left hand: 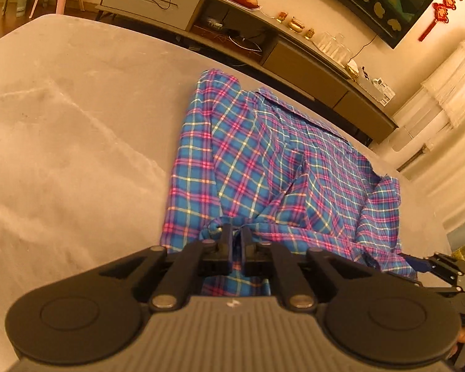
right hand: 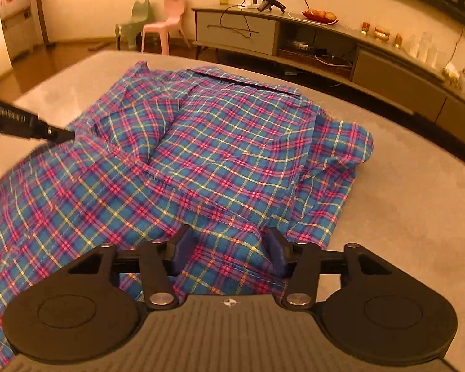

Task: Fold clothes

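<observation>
A thin woven plaid shirt (right hand: 220,142), blue crossed with pink and yellow lines, lies rumpled on a pale grey desk (left hand: 77,117) with a smooth, faintly mottled top and a rounded far edge. The shirt is partly doubled over, collar toward the far edge, with soft ridges across its middle. The left tongs (left hand: 237,238) are pinched together on a bunched bit of the shirt's near hem. The right tongs (right hand: 229,248) stand apart, a raised fold of cloth between the blue pads (right hand: 276,248) without being squeezed. Bare desk spreads wide to the left of the shirt; a narrower strip runs along its right side.
</observation>
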A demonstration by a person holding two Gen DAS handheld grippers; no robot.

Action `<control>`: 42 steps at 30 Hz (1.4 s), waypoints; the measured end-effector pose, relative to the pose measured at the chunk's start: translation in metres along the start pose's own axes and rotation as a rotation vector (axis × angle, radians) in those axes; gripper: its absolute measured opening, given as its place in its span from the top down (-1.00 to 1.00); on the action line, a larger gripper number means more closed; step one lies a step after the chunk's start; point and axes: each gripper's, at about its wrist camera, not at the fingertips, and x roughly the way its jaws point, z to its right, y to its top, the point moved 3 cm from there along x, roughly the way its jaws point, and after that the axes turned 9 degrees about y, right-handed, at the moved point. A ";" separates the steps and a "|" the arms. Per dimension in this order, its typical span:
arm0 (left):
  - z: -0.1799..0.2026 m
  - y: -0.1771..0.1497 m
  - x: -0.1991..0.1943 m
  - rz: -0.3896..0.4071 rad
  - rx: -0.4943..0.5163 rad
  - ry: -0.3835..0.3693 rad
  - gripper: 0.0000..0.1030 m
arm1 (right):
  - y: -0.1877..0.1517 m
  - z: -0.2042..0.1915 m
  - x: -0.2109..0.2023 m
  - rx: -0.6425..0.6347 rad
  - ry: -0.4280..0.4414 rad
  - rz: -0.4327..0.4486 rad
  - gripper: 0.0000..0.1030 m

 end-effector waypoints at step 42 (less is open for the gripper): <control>0.085 -0.040 -0.047 0.222 0.645 0.129 0.67 | -0.003 -0.001 -0.048 0.048 0.149 -0.014 -0.45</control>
